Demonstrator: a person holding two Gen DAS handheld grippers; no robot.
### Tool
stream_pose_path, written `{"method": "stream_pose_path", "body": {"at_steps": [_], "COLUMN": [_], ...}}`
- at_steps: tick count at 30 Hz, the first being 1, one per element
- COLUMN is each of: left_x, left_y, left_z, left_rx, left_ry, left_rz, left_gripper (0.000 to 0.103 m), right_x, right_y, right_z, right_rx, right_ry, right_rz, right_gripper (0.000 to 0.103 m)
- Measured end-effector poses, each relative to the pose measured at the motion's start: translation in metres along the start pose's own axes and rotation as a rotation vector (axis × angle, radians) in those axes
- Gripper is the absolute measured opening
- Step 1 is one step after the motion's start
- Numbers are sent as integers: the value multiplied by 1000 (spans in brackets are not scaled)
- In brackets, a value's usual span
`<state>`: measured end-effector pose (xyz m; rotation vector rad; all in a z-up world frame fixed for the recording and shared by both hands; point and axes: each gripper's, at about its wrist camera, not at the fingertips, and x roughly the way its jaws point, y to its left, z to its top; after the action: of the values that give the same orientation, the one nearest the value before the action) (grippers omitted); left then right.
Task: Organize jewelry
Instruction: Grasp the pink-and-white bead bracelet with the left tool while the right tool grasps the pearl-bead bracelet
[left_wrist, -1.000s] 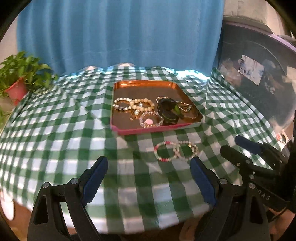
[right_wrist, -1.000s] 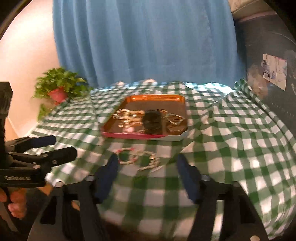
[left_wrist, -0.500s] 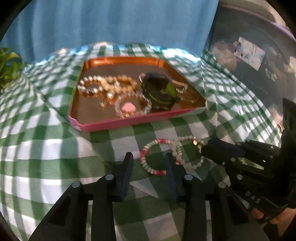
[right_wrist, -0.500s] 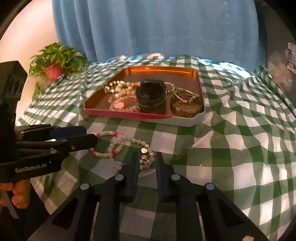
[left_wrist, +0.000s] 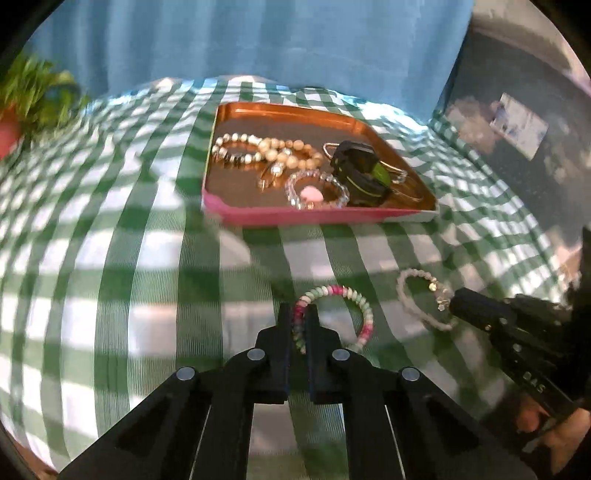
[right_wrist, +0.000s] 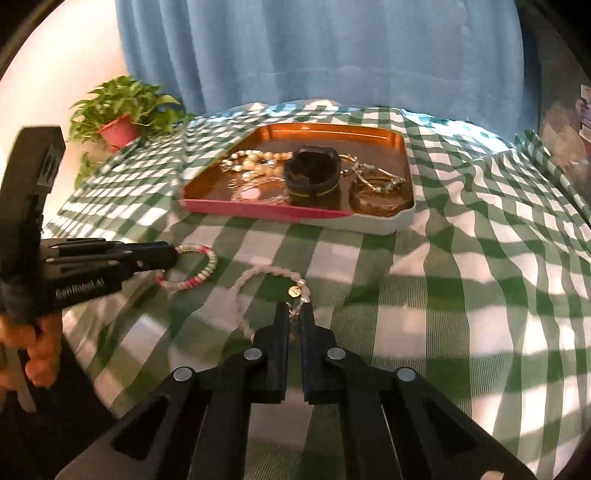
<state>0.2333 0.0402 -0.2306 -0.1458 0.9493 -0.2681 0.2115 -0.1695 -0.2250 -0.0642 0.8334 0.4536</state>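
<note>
Two bead bracelets lie on the green checked cloth in front of an orange tray (left_wrist: 225, 158) (right_wrist: 400, 147). My left gripper (left_wrist: 298, 314) (right_wrist: 168, 256) is shut on the left side of the pink, white and green bracelet (left_wrist: 360, 302) (right_wrist: 205, 271). My right gripper (right_wrist: 294, 314) (left_wrist: 456, 299) is shut on the near side of the pale bead bracelet (right_wrist: 266, 273) (left_wrist: 410, 275), close to its round gold charm (right_wrist: 294, 291). The tray holds pearl strands (left_wrist: 258, 149), a clear bracelet with a pink charm (left_wrist: 314, 190), a black band (left_wrist: 360, 173) (right_wrist: 312, 177) and gold bangles (right_wrist: 376, 186).
A potted plant in a red pot (right_wrist: 118, 110) (left_wrist: 22, 103) stands at the table's far left. A blue curtain (right_wrist: 314, 51) hangs behind the table. A dark bin (left_wrist: 517, 122) stands at the right. A person's hand (right_wrist: 33, 350) grips the left tool.
Both grippers came down to the cloth and went from wide open to shut, each on its own bracelet. The two bracelets, which overlapped before, now lie apart.
</note>
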Motion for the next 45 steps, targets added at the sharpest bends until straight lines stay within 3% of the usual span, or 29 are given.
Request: {"method": "stream_pose_path", "body": {"at_steps": [2,7,11,14,15,16,18,21,22,25,26,27,28,30,32,42,45], "left_x": [-1,-2,0,2,2,4,7,12,13,12,11,11,10,11,11,8,2], "left_y": [-1,-14,-20,-26,-29,-33,-42,-53,-49,-43,-42,-41,-40,-36,-32,-16,-11], "left_z": [-8,-12,-12,-10,-10,-10,-12,-15,-13,-10,-10,-10,-9,-6,-3,0,0], "left_rx": [2,72,101,117,125,145,192,263,236,206,209,217,221,208,191,114,64], "left_ry": [21,0,-10,-7,-5,-2,2,-7,-1,7,4,-10,-18,-14,-10,-3,-1], "left_rz": [-22,24,2,-36,-39,-34,-3,91,79,58,74,106,96,82,66,-13,-57], "left_gripper": [7,12,29,52,58,61,69,71,71,70,63,43,33,16,14,12,12], "right_x": [-7,-3,-1,-1,-1,0,2,7,8,9,9,9,9,11,12,12,6], "right_y": [2,1,-1,2,4,7,14,24,25,22,22,22,22,17,11,14,12], "right_z": [-4,-10,-9,-9,-9,-8,-8,-8,-8,-7,-6,-6,-6,-4,-1,1,3], "right_rx": [6,18,22,14,10,2,-32,-100,-111,-93,-96,-105,-115,-102,-79,-66,-47], "right_ry": [-5,34,30,25,24,24,22,19,17,11,13,10,5,3,4,0,-35], "right_rz": [18,32,48,87,106,124,114,52,41,38,33,-4,-44,-59,-64,-97,-94], "right_gripper": [4,8,15,29,39,48,57,60,60,60,60,54,35,22,11,10,4]}}
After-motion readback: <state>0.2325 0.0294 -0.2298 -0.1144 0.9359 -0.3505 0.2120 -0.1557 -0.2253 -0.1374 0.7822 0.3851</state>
